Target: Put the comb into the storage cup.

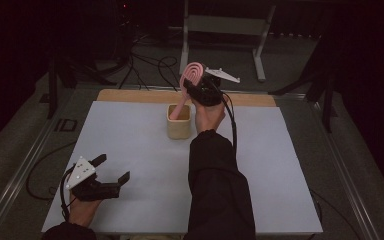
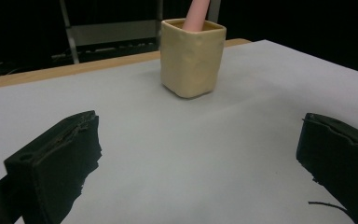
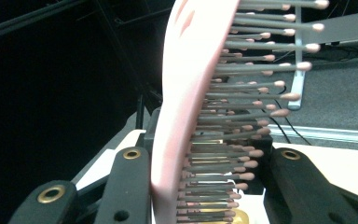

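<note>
A pink hairbrush (image 1: 190,80) stands tilted with its handle down inside a tan cup (image 1: 178,121) at the back middle of the white table. My right gripper (image 1: 196,90) is shut on the brush's head above the cup. In the right gripper view the brush (image 3: 182,107) runs up between the two black jaws, its grey bristles pointing right. My left gripper (image 1: 114,169) rests open near the front left corner, with nothing between its jaws. In the left gripper view the cup (image 2: 192,56) stands ahead, the pink handle (image 2: 198,13) rising out of it.
The white table sheet (image 1: 130,145) has a wooden strip (image 1: 130,96) along its far edge. Behind it stand a metal frame (image 1: 225,30) and loose cables (image 1: 145,70) on the dark floor. A dark sleeve (image 1: 217,190) crosses the middle of the table.
</note>
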The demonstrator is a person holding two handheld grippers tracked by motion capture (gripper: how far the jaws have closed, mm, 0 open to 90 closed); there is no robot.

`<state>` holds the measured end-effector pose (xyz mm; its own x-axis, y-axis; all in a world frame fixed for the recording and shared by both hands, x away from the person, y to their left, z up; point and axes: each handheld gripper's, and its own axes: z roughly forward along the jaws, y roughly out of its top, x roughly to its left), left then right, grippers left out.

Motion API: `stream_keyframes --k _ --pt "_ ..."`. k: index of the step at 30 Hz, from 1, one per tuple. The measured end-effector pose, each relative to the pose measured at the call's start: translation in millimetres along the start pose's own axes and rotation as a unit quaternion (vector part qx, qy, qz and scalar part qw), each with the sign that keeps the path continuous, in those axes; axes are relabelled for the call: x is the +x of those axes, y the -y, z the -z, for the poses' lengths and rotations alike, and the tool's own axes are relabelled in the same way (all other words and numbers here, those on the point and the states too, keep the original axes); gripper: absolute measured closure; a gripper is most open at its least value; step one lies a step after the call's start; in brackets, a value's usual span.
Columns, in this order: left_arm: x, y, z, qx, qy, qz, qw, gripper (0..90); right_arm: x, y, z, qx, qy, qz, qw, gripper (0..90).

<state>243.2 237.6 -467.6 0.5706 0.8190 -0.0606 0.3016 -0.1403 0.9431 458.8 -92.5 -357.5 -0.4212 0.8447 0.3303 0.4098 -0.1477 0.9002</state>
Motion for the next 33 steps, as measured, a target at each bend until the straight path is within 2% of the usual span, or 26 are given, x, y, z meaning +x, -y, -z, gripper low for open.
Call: stream_keyframes --k 33 --pt "-1.2 0.5 -0.5 0.004 0.000 -0.003 1.0000 0.2 3.0 15.8 -18.2 0.030 0.012 0.015 0.9994 63.5"
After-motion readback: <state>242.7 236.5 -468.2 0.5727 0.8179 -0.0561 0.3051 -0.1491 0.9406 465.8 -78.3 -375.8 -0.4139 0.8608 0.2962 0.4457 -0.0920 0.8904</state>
